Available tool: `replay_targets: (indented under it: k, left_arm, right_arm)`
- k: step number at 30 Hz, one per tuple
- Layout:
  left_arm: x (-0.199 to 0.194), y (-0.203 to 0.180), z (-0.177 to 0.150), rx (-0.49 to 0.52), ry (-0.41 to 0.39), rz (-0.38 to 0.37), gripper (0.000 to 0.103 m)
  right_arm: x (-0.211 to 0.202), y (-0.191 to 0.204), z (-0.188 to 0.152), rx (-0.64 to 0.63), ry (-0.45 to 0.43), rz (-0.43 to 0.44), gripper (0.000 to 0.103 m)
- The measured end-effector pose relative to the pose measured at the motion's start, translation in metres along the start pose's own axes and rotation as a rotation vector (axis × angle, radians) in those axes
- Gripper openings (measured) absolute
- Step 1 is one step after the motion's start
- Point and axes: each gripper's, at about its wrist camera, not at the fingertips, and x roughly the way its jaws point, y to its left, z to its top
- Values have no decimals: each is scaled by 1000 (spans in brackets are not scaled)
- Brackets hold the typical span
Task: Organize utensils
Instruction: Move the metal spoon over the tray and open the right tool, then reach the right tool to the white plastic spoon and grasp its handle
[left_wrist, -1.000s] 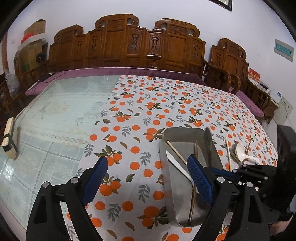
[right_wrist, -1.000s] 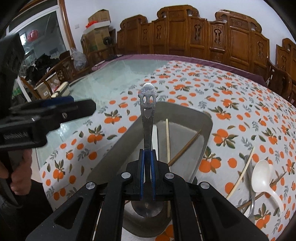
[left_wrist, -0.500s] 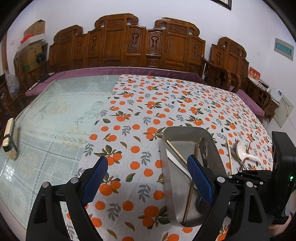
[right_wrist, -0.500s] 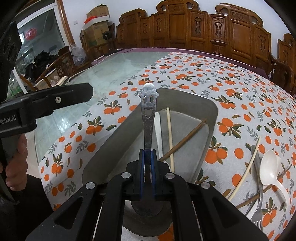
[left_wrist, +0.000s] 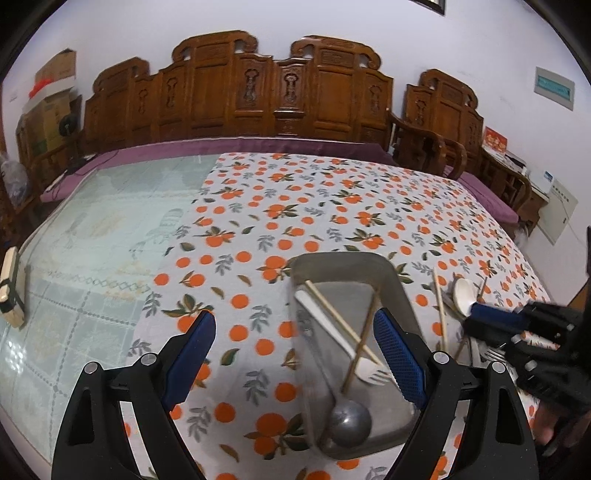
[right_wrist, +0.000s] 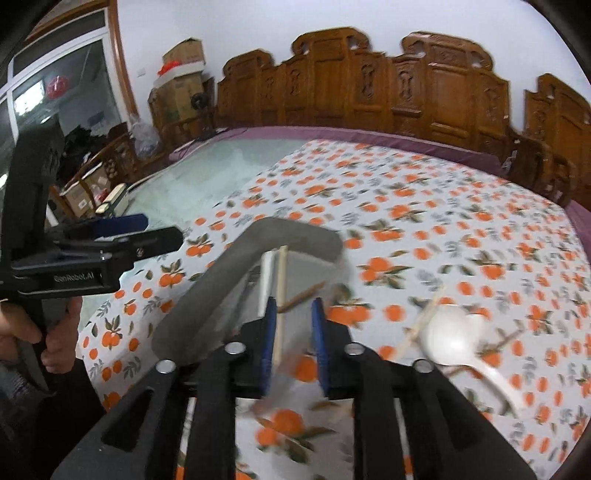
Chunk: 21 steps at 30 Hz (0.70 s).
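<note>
While my right gripper (right_wrist: 293, 343) opens empty, the metal ladle (left_wrist: 345, 417) lies in the steel tray (left_wrist: 400, 295).
Left gripper (left_wrist: 295, 354) spread, holding nothing; white spoon (right_wrist: 452, 334), chopsticks (left_wrist: 439, 314) and fork remain on the bench (left_wrist: 240, 258).

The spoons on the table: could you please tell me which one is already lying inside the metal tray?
The metal spoon, its round bowl at the near end of the tray. The white spoon lies outside, on the orange-print cloth to the tray's right.

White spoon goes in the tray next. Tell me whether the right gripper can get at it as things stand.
Probably yes. The white spoon lies on the cloth beside the tray, uncovered, just right of the right gripper, whose fingers are opening with nothing between them. Chopsticks crowd it.
</note>
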Motion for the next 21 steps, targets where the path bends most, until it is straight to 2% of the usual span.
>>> replay_targets:
  k: [3, 7, 14, 21]
  left_arm:
    - [1, -13, 0, 10, -1, -15, 84]
    - [2, -30, 0, 25, -4, -30, 84]
    - [5, -65, -6, 58, -6, -64, 84]
    - [11, -96, -16, 102, 4, -103, 84]
  right_arm:
    - [-18, -19, -3, 2, -17, -44, 24]
    - [-39, -45, -9, 10, -40, -114, 47]
    - [-49, -97, -29, 47, -25, -204, 48]
    - [-31, -128, -54, 80, 23, -215, 48]
